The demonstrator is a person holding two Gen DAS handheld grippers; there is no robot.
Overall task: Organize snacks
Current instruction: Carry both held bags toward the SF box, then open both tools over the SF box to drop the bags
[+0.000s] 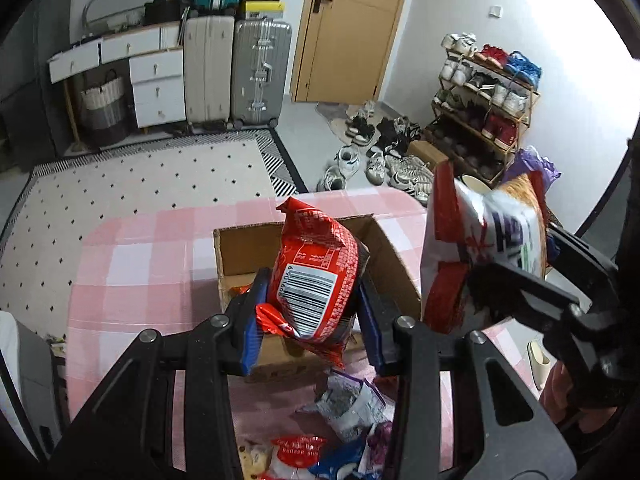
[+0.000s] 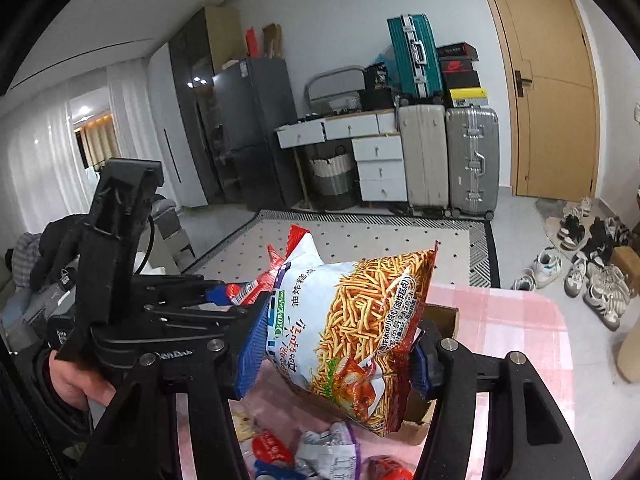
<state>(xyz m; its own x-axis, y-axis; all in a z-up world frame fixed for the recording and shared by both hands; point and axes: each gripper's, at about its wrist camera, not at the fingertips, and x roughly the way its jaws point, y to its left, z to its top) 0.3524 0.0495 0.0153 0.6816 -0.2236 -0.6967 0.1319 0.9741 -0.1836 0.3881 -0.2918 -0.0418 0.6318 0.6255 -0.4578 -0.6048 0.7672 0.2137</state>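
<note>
My left gripper (image 1: pixel 310 312) is shut on a red snack bag (image 1: pixel 316 276) with a barcode and holds it above the open cardboard box (image 1: pixel 240 252) on the pink checked table (image 1: pixel 160 260). My right gripper (image 2: pixel 336 352) is shut on a white and orange bag of fried sticks (image 2: pixel 352 332), held above the table's near side; this bag also shows in the left wrist view (image 1: pixel 480 248), to the right of the box. The box (image 2: pixel 440 316) is mostly hidden behind that bag in the right wrist view.
Several loose snack packets (image 1: pixel 348 404) lie on the table in front of the box; they also show in the right wrist view (image 2: pixel 324 452). Beyond the table are a dotted rug (image 1: pixel 140 176), suitcases (image 1: pixel 260 72), shoes (image 1: pixel 376 160) and a shoe rack (image 1: pixel 484 108).
</note>
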